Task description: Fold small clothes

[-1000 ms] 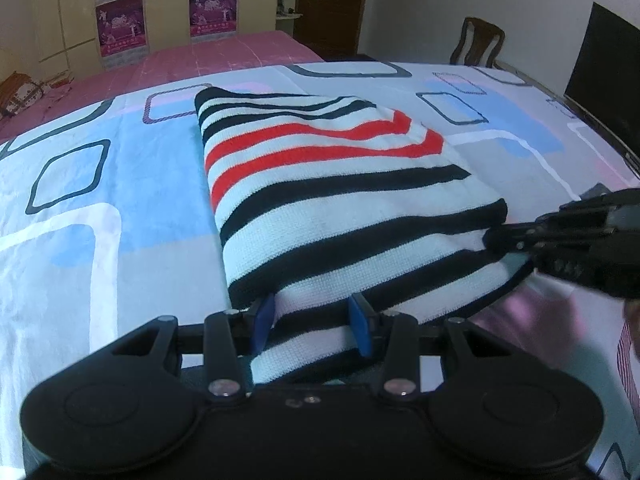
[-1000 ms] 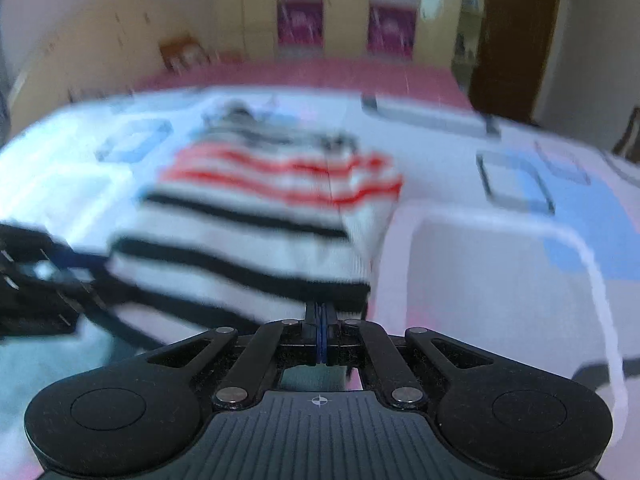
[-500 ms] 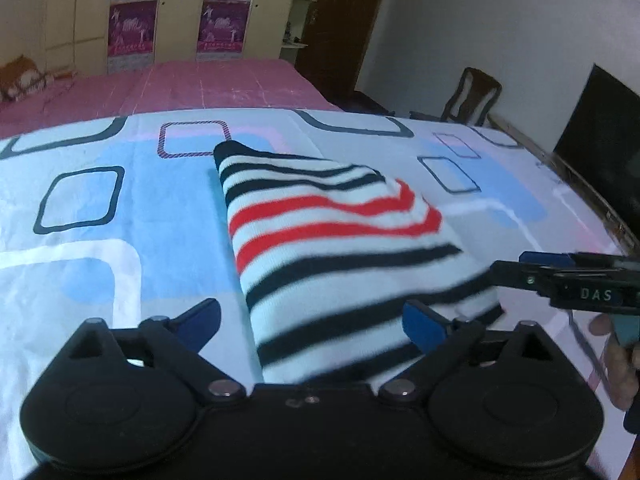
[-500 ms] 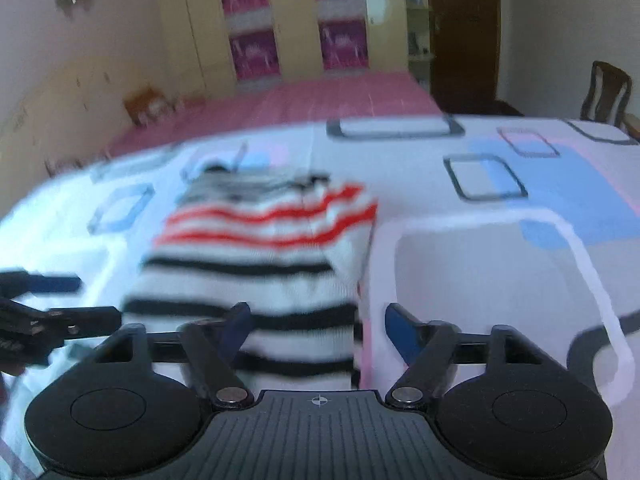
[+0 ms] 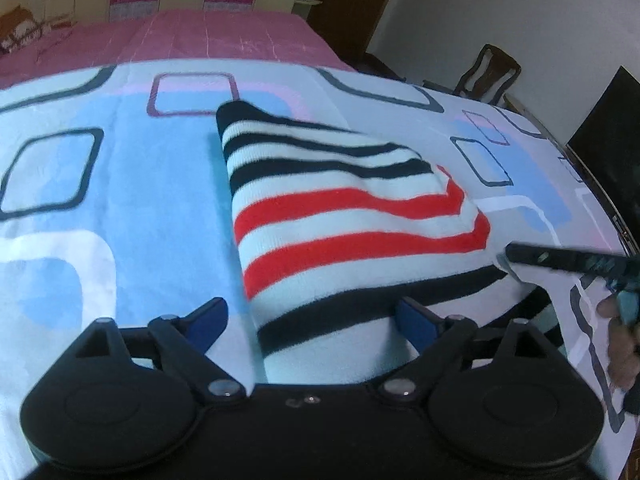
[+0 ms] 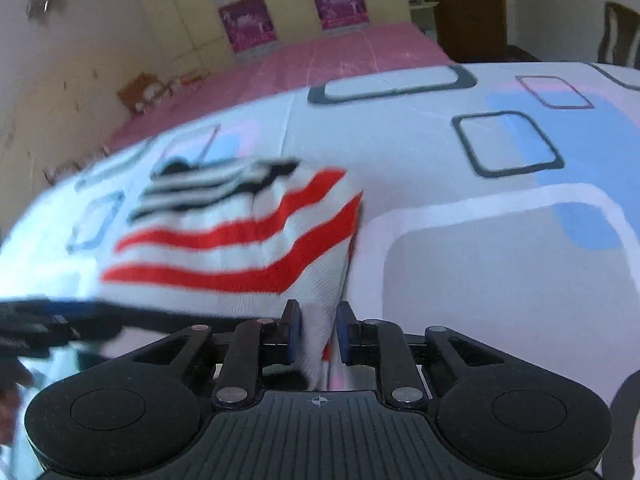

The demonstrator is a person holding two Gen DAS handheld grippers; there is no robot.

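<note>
One striped sweater [image 5: 344, 216] between two tools, left tool [image 5: 308, 320] agape.

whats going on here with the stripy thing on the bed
A person with a gripper in each hand is folding a small striped sweater on a patterned bedsheet. The left gripper is wide open over the sweater's near edge, gripping nothing. The right gripper has just been closing; a fold of the sweater's right edge sits between its jaws, not visibly pinched.
</note>
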